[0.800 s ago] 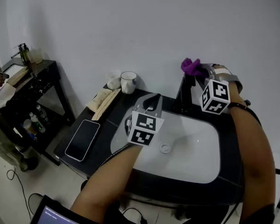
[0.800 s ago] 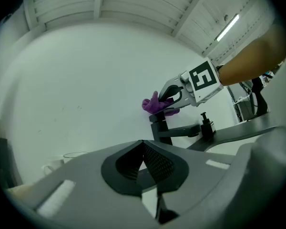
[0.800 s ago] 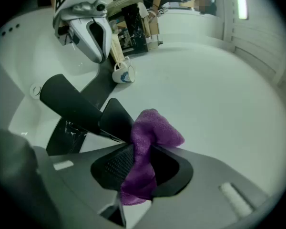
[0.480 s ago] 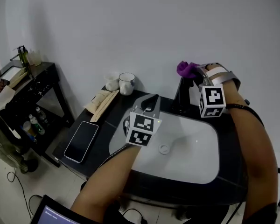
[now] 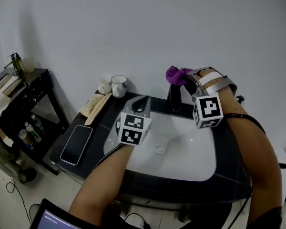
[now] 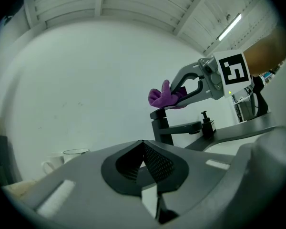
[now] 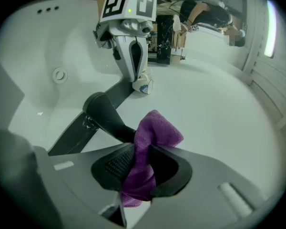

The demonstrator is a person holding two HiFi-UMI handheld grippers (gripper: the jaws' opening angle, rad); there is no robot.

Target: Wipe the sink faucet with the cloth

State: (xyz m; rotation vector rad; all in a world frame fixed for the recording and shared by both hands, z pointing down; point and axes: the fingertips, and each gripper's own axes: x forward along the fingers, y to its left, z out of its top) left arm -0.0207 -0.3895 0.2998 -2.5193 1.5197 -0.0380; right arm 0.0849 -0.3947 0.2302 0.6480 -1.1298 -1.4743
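1. Far left: a dark side table (image 5: 40, 78) stands against the wall with bottles and small clutter on its shelves. The details are too small to make out.
2. On the black counter (image 5: 97, 128), a dark phone (image 5: 76, 144) lies flat near the front-left edge.
3. Behind the phone, pale flat packets (image 5: 93, 104) lie angled toward the wall. Just past them, close to the wall, a small white cup (image 5: 104, 85) and a white mug (image 5: 118, 86) stand side by side.
4. The left gripper (image 5: 141, 104) is held over the back-left edge of the white sink (image 5: 186, 159), well apart from the faucet. Its jaws are clenched pad to pad with nothing between them, as the left gripper view shows (image 6: 143, 149).
5. The sink basin is bare white, with a round drain (image 5: 159, 150) near its middle.
6. The black faucet (image 5: 174, 99) stands at the back of the sink. In the left gripper view (image 6: 164, 128) it is an upright post with a spout reaching right.
7. The purple cloth (image 5: 174, 74) sits at the top of the faucet post. In the left gripper view (image 6: 163, 97) its lower edge meets the post's top. In the right gripper view (image 7: 157, 130) it bunches against the faucet's dark end (image 7: 105, 113).
8. The right gripper (image 5: 185, 78) comes in from the right at the height of the faucet top. Its jaws are clamped on the cloth, which is pinched between the pads with a fold sticking out ahead of them (image 7: 136, 168).
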